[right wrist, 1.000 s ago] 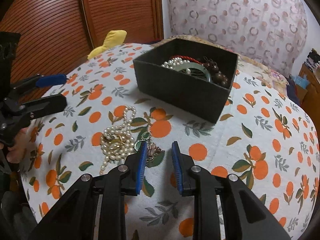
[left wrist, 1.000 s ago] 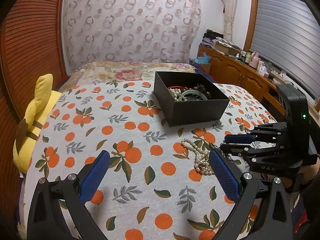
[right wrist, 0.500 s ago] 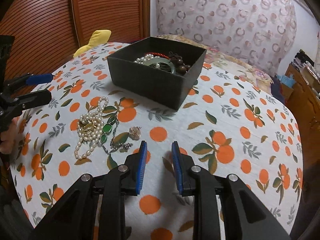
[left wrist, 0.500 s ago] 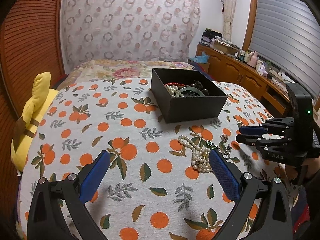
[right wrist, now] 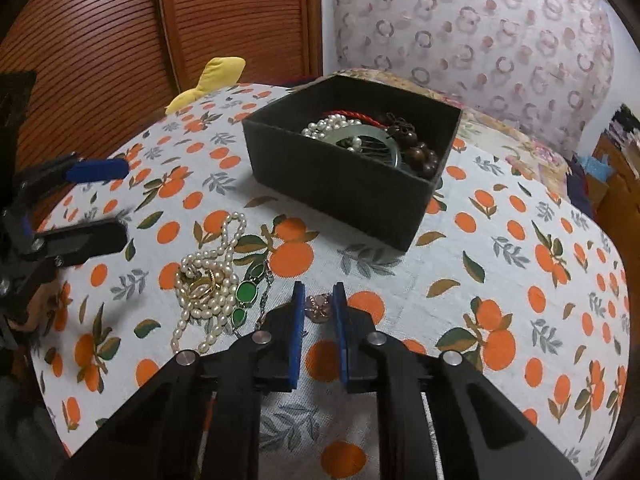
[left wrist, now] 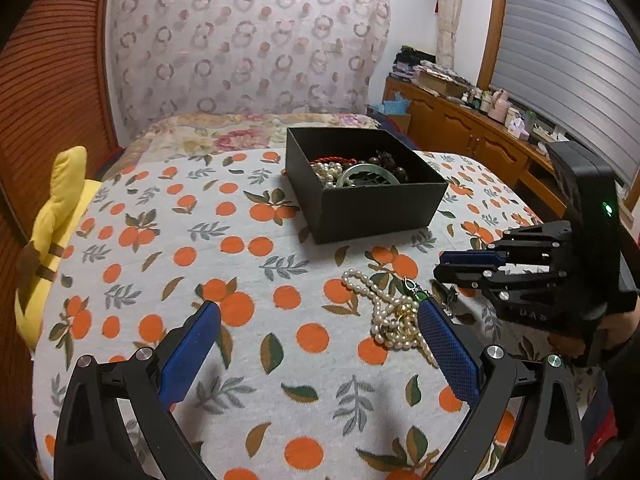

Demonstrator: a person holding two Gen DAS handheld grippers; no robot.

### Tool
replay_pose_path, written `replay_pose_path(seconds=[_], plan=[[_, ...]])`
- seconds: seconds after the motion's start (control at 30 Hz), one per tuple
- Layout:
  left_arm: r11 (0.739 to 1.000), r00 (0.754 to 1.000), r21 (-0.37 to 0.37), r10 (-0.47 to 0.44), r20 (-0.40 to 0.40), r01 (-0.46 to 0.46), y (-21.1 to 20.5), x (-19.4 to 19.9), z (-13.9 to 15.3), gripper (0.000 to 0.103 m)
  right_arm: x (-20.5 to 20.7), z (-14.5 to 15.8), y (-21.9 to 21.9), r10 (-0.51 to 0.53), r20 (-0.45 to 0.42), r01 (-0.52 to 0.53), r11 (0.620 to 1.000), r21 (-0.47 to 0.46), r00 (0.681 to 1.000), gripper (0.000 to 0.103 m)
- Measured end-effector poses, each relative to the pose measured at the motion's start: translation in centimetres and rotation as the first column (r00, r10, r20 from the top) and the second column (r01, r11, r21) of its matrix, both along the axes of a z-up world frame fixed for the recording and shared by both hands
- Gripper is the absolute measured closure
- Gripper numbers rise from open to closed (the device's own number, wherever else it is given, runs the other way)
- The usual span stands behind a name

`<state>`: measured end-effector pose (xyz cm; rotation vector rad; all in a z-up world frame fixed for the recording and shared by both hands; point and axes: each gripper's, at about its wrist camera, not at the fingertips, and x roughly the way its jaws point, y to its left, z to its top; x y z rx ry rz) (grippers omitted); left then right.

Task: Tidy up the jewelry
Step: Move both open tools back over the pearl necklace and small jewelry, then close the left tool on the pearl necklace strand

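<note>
A black box (left wrist: 372, 208) (right wrist: 352, 184) stands on the orange-print cloth and holds pearls, a green bangle, dark beads and a red cord. A pearl necklace (left wrist: 390, 316) (right wrist: 208, 284) lies in a heap in front of it, with a gold ring (right wrist: 204, 286), a green-stone chain (right wrist: 246, 298) and a small pink charm (right wrist: 318, 306) beside it. My left gripper (left wrist: 318, 326) is wide open, its right finger next to the pearls. My right gripper (right wrist: 319, 300) is narrowly open, its fingertips either side of the charm; it also shows in the left wrist view (left wrist: 460, 270).
A yellow plush toy (left wrist: 52, 232) (right wrist: 208, 80) lies at the cloth's left edge. A wooden slatted wall (right wrist: 120, 40) and a patterned curtain (left wrist: 248, 44) stand behind. A wooden sideboard (left wrist: 472, 136) with clutter runs along the right.
My right gripper drew back from the jewelry, then came forward again to the charm. Its jaw gap looks unchanged. My left gripper stayed open and shifted only slightly.
</note>
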<state>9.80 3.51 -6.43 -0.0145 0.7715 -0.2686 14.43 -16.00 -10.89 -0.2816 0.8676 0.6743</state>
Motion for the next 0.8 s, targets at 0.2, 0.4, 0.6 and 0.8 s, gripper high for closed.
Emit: replay_pose_path(seconds=[0.2,0.4,0.6,0.8], plan=[[0.998,0.993,-0.058,-0.043,-0.112,0.036,-0.5,3.4,-1.3,0.043,-0.3,0.4,-0.6,-0.009,0.013,0.008,1.000,0.016,1.000,0.088],[0.997,0.986,-0.021,-0.071,-0.153,0.068,-2.1,5.3,-2.4,0.062,-0.5,1.3,-1.5,-0.020,0.032,0.019,0.999,0.039,0.999,0.088],[0.993,0.986,0.035,-0.105,-0.132,0.110,-3.6,5.7,-2.5,0.096,-0.8,1.7,-2.2,-0.025,0.046,0.022,0.999,0.049,0.999,0.088],[0.994,0.986,0.013,-0.110,-0.125,0.112,-3.0,4.7,-1.2,0.103,-1.3,2.1,-2.5,-0.024,0.053,0.021,0.998,0.060,0.998,0.088]])
